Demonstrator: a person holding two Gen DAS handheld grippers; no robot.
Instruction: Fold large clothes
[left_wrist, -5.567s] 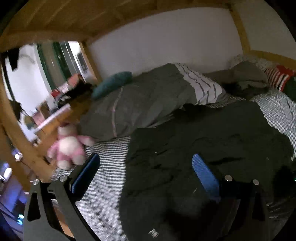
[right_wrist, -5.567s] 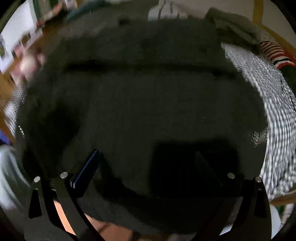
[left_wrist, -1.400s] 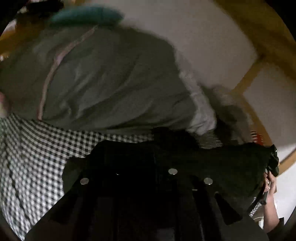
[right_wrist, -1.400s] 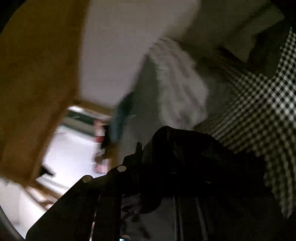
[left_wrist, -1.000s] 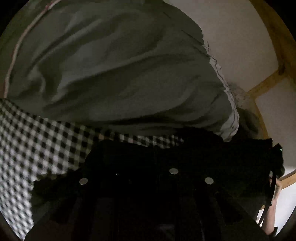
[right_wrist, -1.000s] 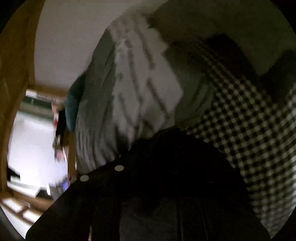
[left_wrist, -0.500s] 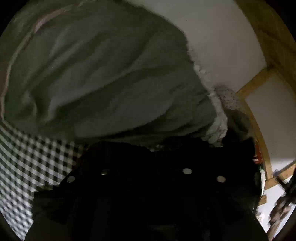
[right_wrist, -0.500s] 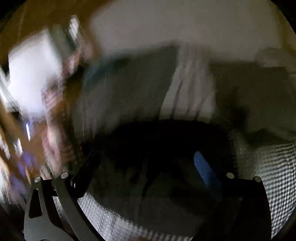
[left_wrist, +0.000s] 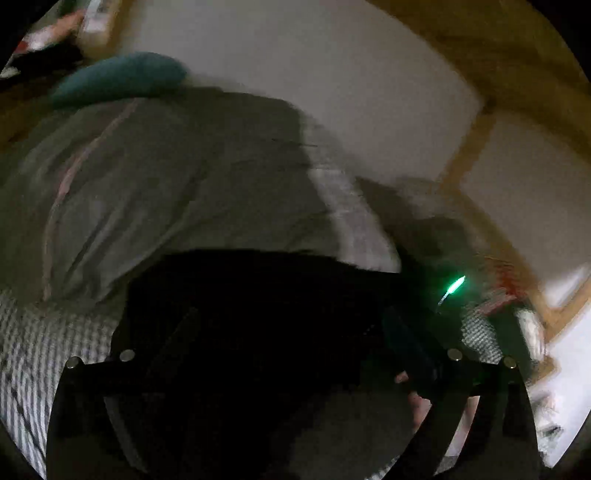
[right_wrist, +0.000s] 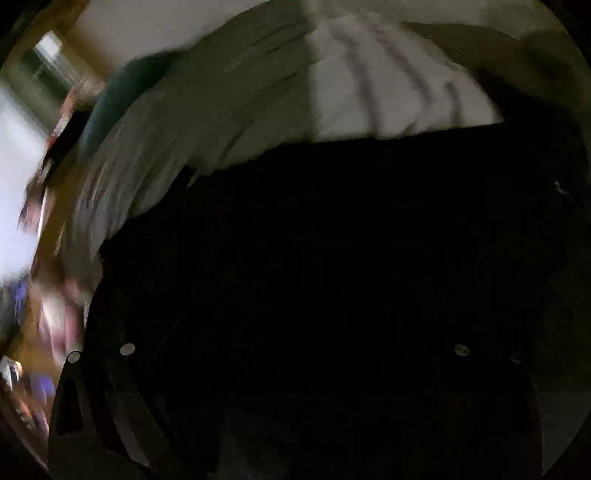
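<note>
Both views are dim and smeared, yet the main thing reads plainly: a large black garment (left_wrist: 258, 295) lies spread on the bed, on the black-and-white checked sheet (left_wrist: 33, 343), which shows bare at the near left. The left gripper (left_wrist: 291, 332) hangs over the garment with its jaws set wide; they have just been opening, and the cloth lies below and between the two fingers (left_wrist: 402, 339) rather than being pinched by them, so nothing is held. Past the far edge of the garment a rumpled grey duvet (left_wrist: 166, 184) is heaped up, its white striped underside (left_wrist: 351, 221) turned out at the right, and a teal pillow (left_wrist: 118, 77) sits at its far left end against the pale wall (left_wrist: 314, 74). A wooden bed frame (left_wrist: 472, 147) slants down the right side. Near the right of that view a small green light (left_wrist: 455, 285) glows, and just below it a bit of a person's hand (left_wrist: 417, 398) shows. From the right wrist the garment (right_wrist: 332, 258) fills nearly the whole near half as a black mass. The right gripper (right_wrist: 291, 332) is above it, its frame barely standing out from the dark cloth; the bolts on either side sit far apart, so its jaws are wide too and have just been opening. Whether any fold lies against the pads I cannot tell, but nothing is gripped. The duvet (right_wrist: 184, 129) and its striped side (right_wrist: 388, 99) rise beyond.
</note>
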